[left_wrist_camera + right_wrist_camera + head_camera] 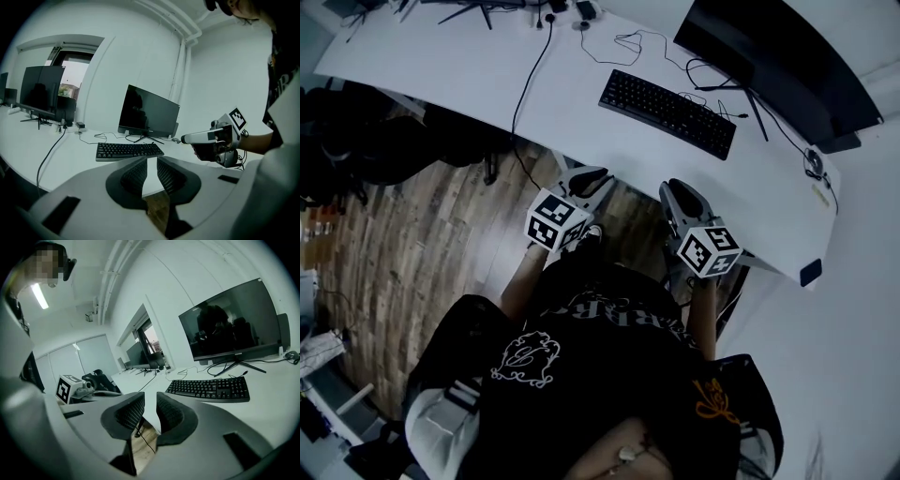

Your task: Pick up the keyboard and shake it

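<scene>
1. The left gripper (152,165) has its jaws a little apart, with only a thin gap. Nothing is between them.
2. The right gripper (150,405) looks the same: its jaws are a little apart and hold nothing.
3. Both grippers hang side by side just off the near edge of the big white surface (469,66). They are over the brown wooden floor (422,234) and touch nothing.
4. The flat black keyboard (667,112) lies on the surface, a little past the near edge. It is ahead of both grippers and apart from them.
5. Behind the keyboard, toward the far edge, stands a wide black monitor (778,47) with a dark screen.
</scene>
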A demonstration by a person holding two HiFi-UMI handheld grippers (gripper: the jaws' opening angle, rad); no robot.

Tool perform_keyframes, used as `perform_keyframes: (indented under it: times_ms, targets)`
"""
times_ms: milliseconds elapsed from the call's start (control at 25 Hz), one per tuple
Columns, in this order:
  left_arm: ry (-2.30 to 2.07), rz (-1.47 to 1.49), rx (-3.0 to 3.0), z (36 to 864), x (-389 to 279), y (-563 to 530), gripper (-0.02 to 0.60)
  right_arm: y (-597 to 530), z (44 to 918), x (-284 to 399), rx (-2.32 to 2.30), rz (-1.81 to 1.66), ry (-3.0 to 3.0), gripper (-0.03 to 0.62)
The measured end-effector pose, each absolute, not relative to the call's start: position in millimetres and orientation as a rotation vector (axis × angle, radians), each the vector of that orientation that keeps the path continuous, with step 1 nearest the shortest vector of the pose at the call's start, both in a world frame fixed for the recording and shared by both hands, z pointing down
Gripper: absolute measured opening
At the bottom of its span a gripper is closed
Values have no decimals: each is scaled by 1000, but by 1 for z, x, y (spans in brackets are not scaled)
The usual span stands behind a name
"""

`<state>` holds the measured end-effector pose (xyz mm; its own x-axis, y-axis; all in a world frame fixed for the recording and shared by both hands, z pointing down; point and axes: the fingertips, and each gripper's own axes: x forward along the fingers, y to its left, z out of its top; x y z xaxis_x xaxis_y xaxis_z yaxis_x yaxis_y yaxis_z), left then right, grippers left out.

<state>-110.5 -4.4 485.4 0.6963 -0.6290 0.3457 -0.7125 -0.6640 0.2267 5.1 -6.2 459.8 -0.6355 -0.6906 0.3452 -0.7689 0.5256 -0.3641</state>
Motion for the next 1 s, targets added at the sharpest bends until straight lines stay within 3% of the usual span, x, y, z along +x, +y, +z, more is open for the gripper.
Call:
perform_keyframes:
  times_ms: [360,1000]
  targets:
    - [-1086,303,2563,464,-62,51,64,47,442,38,1213,683,-2675,18]
    - [-1101,282,2586,449,-10,127,60,119,437,67,1125,607,-2727,14]
